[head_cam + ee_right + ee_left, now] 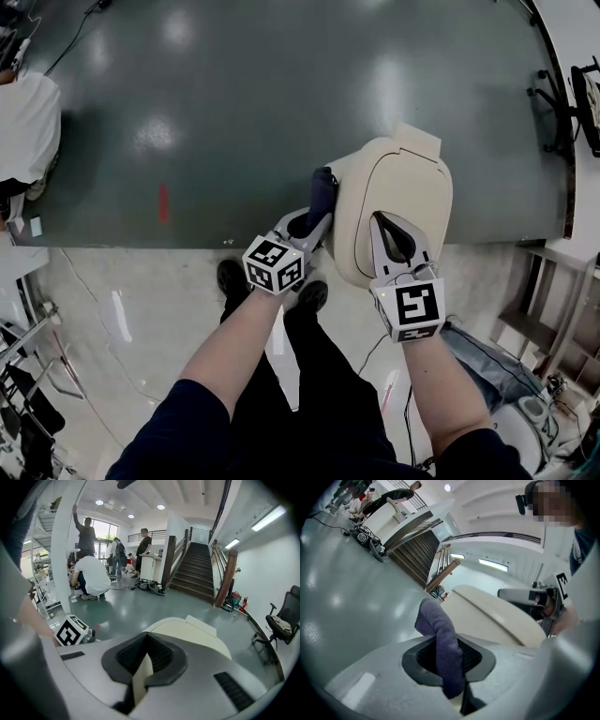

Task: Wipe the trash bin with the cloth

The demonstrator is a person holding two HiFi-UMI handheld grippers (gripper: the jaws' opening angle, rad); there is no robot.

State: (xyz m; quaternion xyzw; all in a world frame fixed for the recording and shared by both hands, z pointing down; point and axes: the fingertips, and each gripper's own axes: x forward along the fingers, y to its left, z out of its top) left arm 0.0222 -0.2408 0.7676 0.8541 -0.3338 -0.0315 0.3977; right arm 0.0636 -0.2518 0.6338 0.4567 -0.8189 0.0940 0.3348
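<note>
Slippage threatens the purple-grey cloth [322, 187] pinched in left hand-held gripper [314, 223]; right hand-held gripper [394, 234], clamping cream plastic trash bin [412, 183], may tip it

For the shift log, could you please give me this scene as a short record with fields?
Bin: beige plastic trash bin, upright, lid closed
Cloth: dark purple cloth, against the bin's left side
Left gripper: shut on the cloth
Right gripper: jaws together over the lid, apparently gripping nothing
Task state: cloth is at the bin, so wiping looks under way
</note>
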